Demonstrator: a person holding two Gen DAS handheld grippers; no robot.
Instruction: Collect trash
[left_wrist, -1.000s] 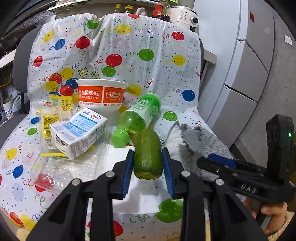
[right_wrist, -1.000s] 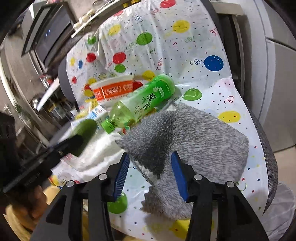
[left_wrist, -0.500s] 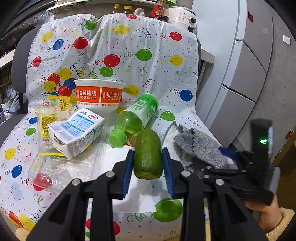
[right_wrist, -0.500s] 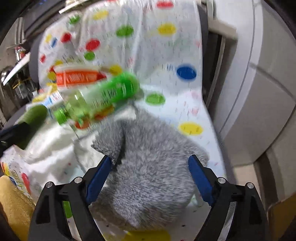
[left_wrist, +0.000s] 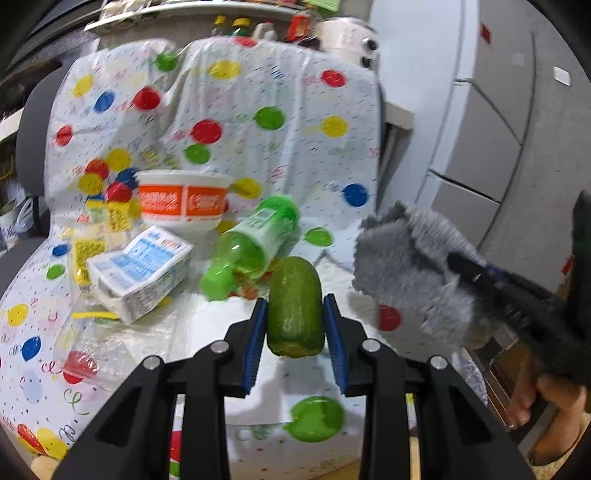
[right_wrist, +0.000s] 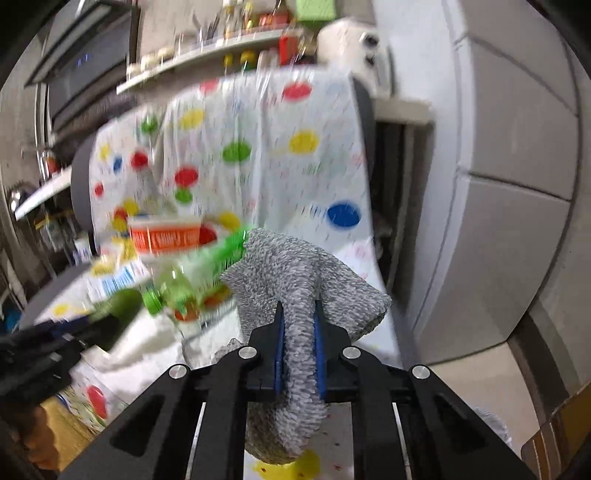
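While the left tool (left_wrist: 294, 325) stays clamped on a green cucumber piece (left_wrist: 294, 305), trash lies beyond it on a chair draped in a balloon-print plastic sheet (left_wrist: 236, 122): a milk carton (left_wrist: 138, 272) to the tool's far left, an orange-banded noodle bowl (left_wrist: 183, 202) behind that, and a green plastic bottle (left_wrist: 255, 243) on its side just ahead of the cucumber piece. To the right of the left tool, the right tool (right_wrist: 298, 326), whose jaws have just been closing, pinches a fold of grey fuzzy cloth (right_wrist: 295, 280) and holds it lifted off the chair, the cloth drooping on both sides of the blue pads (right_wrist: 279, 350). A person's hand (left_wrist: 550, 402) grips the right tool's handle.
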